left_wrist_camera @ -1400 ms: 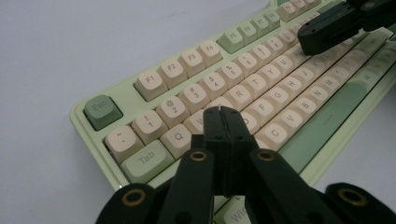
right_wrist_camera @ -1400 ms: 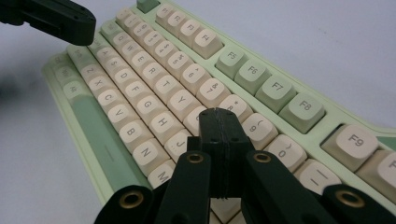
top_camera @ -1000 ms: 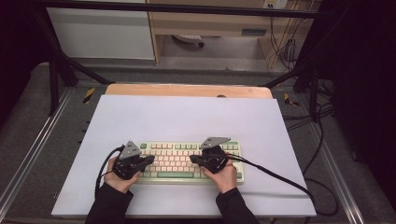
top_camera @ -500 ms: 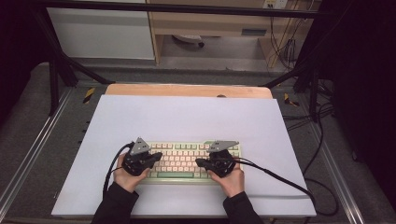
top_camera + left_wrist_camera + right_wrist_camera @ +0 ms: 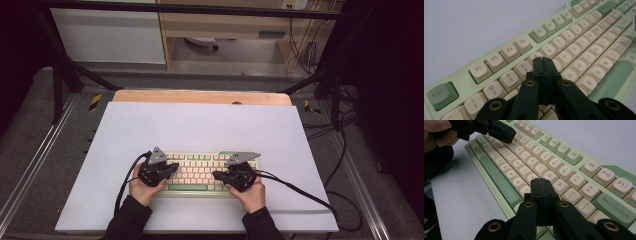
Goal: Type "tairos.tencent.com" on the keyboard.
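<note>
Now both hands over the keyboard (image 5: 200, 172), jaws pressed closed and empty.
Left gripper (image 5: 172, 169) and right gripper (image 5: 216, 176) point inward; since earlier, both seemingly edged closer together.

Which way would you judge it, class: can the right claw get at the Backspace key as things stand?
Probably yes. The right claw, its jaws shut, hangs over the keyboard near the P key, and the green Backspace key lies just beside it with nothing between them. The left claw is far off at the other end.
</note>
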